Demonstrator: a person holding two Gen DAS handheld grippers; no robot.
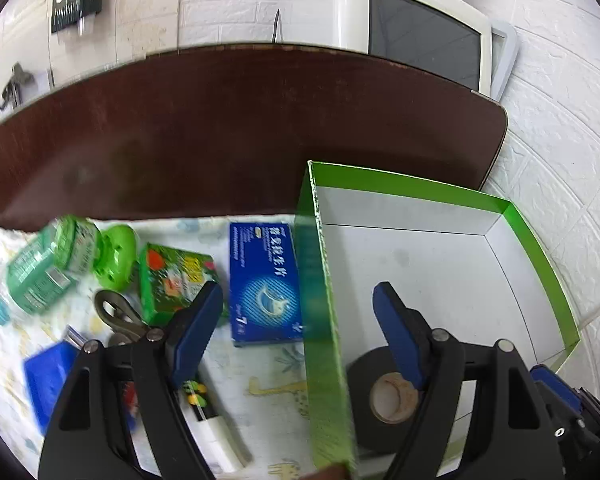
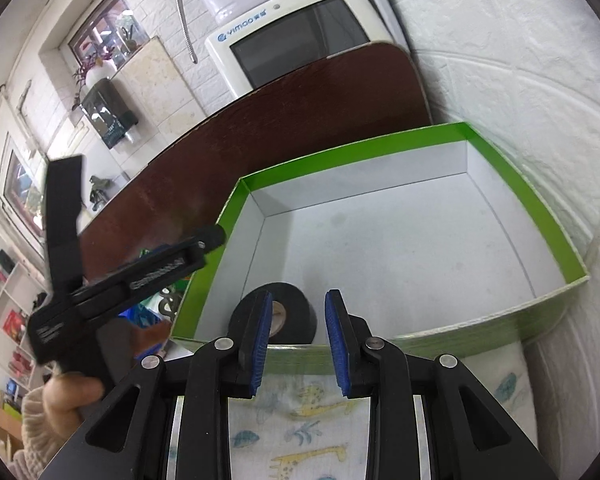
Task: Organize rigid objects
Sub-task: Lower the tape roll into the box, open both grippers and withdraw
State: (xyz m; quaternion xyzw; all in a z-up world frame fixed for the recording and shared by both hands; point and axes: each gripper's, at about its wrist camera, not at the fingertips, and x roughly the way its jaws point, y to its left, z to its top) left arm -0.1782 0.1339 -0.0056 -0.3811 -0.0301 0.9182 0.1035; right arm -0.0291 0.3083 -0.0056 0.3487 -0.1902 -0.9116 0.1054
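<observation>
A roll of black tape (image 1: 384, 396) is lying flat inside the green-walled box (image 1: 540, 256) near its front left corner, as the left gripper (image 1: 296, 324) is hanging with jaws wide apart, straddling the box wall and gripping nothing. The right gripper (image 2: 296, 344) is hovering at the box's near wall, jaws partly apart and empty. A blue carton (image 1: 264, 284) is waiting on the patterned cloth (image 1: 268, 384).

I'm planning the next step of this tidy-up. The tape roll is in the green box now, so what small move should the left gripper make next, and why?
Probably lift the left gripper clear of the green box wall and swing it toward the blue carton. Its jaws stand open, straddling the wall, the black tape roll lies free inside, and the carton is the nearest item on the cloth.
</observation>
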